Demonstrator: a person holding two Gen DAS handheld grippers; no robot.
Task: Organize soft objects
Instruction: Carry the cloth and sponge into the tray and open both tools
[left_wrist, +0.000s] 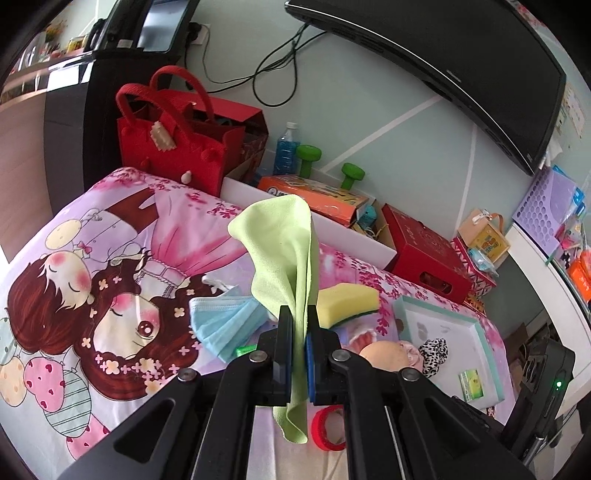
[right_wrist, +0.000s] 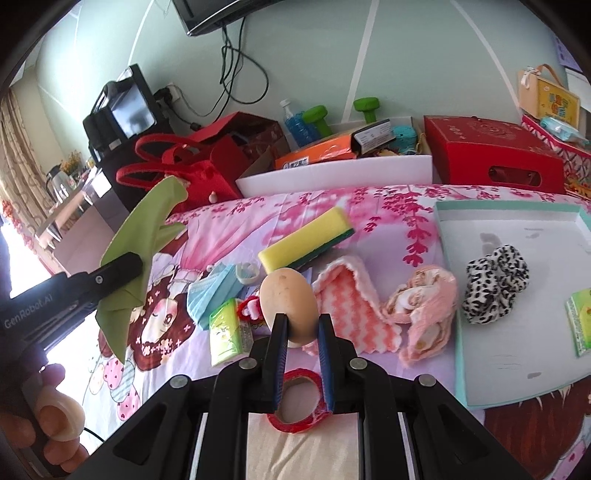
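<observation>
My left gripper (left_wrist: 299, 319) is shut on a light green cloth (left_wrist: 284, 251), lifted above the cartoon bedsheet (left_wrist: 110, 280); the cloth stands up past the fingers and hangs below them. In the right wrist view that cloth (right_wrist: 147, 229) is at the left. My right gripper (right_wrist: 301, 321) is shut on a beige egg-shaped sponge (right_wrist: 288, 299), held above the bed. To its right lies a white tray (right_wrist: 517, 332) with a teal rim, holding a leopard scrunchie (right_wrist: 495, 280) and a green tissue pack (right_wrist: 581, 325).
On the sheet lie a yellow sponge (right_wrist: 303, 240), blue mask (right_wrist: 212, 291), pink striped cloth (right_wrist: 351, 299), pink fluffy item (right_wrist: 421, 310), green tissue pack (right_wrist: 225, 332) and red tape roll (right_wrist: 295, 406). Red bag (left_wrist: 173, 147), white box (right_wrist: 332, 173) and red box (right_wrist: 491, 155) line the far edge.
</observation>
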